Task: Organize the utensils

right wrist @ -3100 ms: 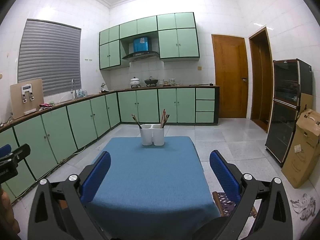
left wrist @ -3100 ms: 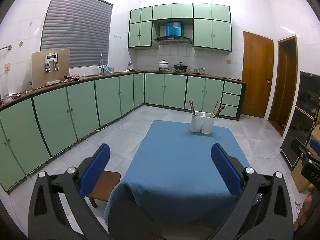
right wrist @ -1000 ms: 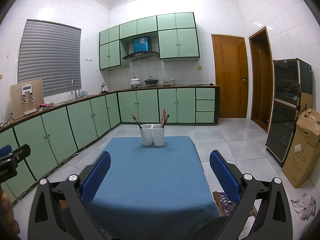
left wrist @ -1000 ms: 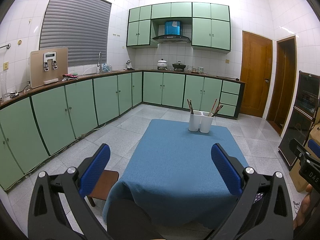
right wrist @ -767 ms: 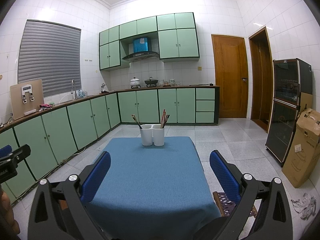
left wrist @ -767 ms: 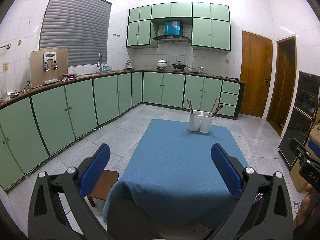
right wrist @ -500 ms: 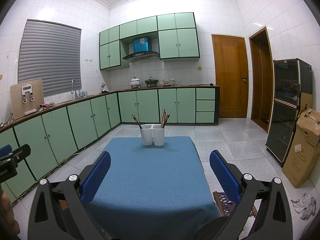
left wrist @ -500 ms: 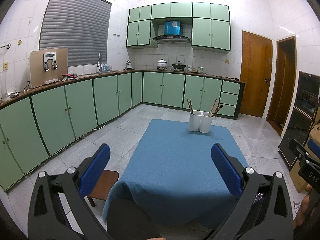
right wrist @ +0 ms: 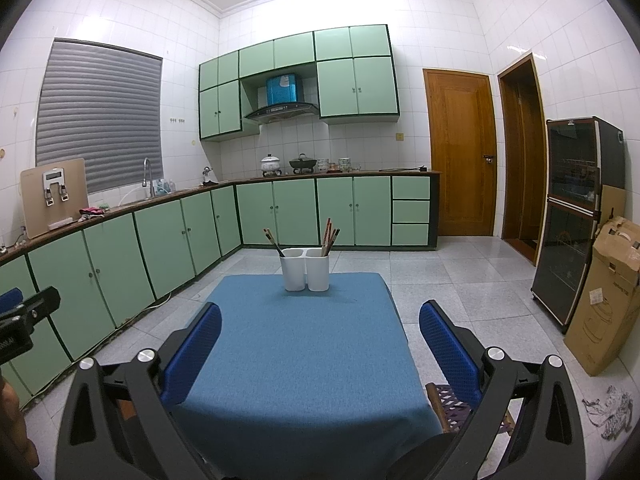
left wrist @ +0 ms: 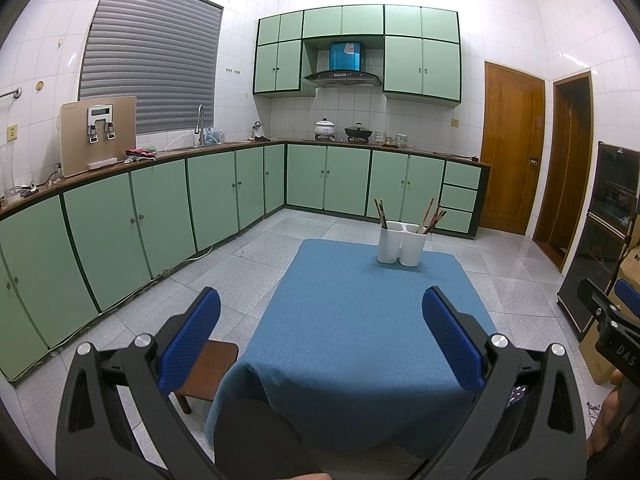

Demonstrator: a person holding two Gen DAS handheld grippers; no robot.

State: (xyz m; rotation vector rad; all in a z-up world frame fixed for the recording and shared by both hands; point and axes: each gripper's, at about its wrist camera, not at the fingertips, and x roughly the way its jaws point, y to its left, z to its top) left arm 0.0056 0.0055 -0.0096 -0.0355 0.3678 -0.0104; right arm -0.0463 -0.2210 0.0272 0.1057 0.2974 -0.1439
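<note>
Two white holders point(right wrist: 305, 269) sit touching, upright, mid-frame on the table's far end, brown chopsticks point(right wrist: 329, 236) poking out tilted.

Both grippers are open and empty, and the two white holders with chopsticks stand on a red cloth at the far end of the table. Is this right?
Not quite: the cloth is blue, not red, as the right wrist view shows. The rest holds: the left gripper and right gripper are open and empty, and the two white holders with chopsticks stand at the far end.
</note>
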